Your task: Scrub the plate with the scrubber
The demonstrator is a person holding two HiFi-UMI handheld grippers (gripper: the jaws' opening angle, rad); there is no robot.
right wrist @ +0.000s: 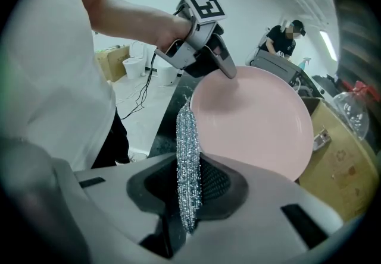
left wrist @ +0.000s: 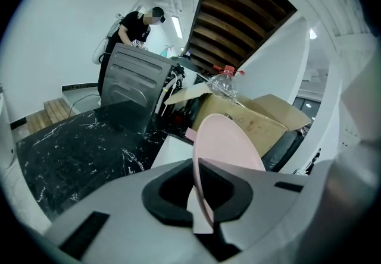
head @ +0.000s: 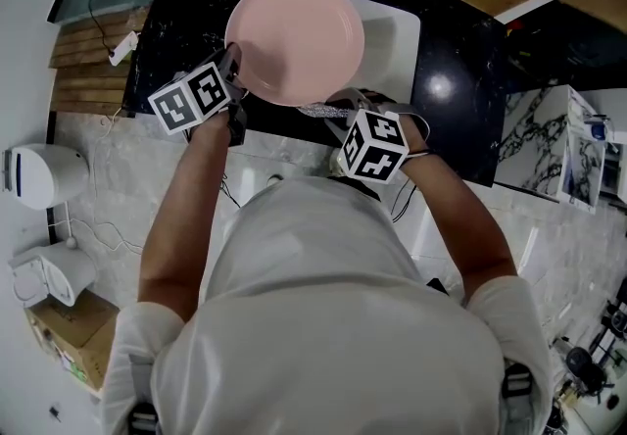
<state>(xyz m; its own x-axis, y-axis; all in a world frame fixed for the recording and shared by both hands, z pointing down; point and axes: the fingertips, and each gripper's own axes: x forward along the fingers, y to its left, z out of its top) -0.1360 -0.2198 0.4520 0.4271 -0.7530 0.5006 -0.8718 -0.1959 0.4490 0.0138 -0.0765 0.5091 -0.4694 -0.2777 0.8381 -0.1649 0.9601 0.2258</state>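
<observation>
Head view shows the left gripper (head: 233, 66) clamping the pink plate's (head: 299, 36) rim, while the right gripper (head: 338, 115) pinches the silvery scrubber (right wrist: 188, 167) beside its edge

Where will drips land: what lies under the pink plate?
A white basin, with black marble counter around it, shows to the right of the pink plate. The plate covers the basin's left part and whatever lies there.

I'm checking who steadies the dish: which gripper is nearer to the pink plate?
Left. The left gripper is shut on the pink plate at its rim. The right gripper holds the scrubber by the plate's near edge; whether it touches is unclear.
</observation>
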